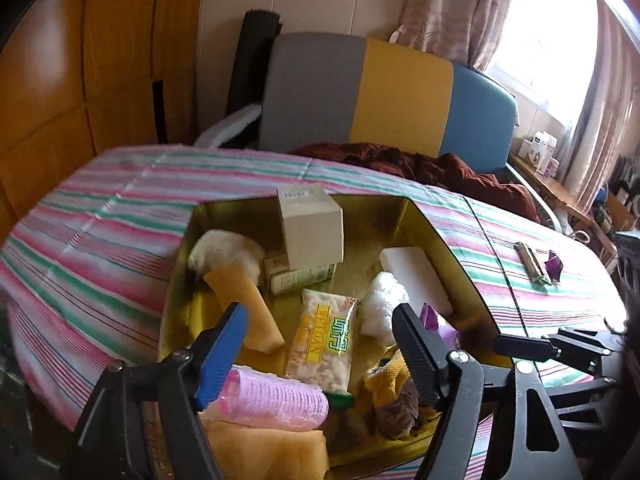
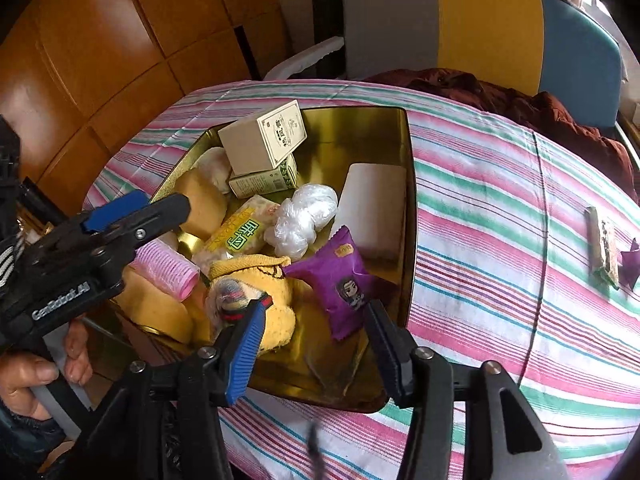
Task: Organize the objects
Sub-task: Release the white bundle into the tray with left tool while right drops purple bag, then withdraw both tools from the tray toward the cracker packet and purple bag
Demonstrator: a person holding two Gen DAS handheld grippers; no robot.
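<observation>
Striped tablecloth point(image 2: 500, 216) in pink, green and white over a table; colour-block chair and wood-panelled wall behind. Gold tin point(image 2: 408, 216) set on the cloth, already crowded: cream box point(image 2: 262, 138) leaning on a green-printed carton point(image 2: 264, 182), yellow snack packet point(image 1: 326, 344), pink hair roller point(image 1: 276, 400), white block point(image 2: 374, 208), crumpled clear plastic point(image 2: 302, 214), yellow knitted item point(image 2: 260, 280), purple sachet point(image 2: 344, 280), orange sponge pieces point(image 1: 244, 300).

Left gripper point(image 1: 320, 344) poised over the near end of the tin, jaws apart, nothing held. Right gripper point(image 2: 314, 336) at the near rim, jaws apart and empty, with the purple sachet just ahead of its gap.

Still outside the tin, well apart on the cloth to the right: greenish wrapped bar point(image 2: 602, 250) and a purple scrap point(image 2: 632, 260) beside it.

Judged step: fetch the remaining loose pieces with the right gripper. Recommended: approach the bar across its narrow width, fingers low to the cloth, avoid snagging fabric. Deposit toward the open far-right corner of the tin, not onto the leaning cream box, which looks liable to topple.
</observation>
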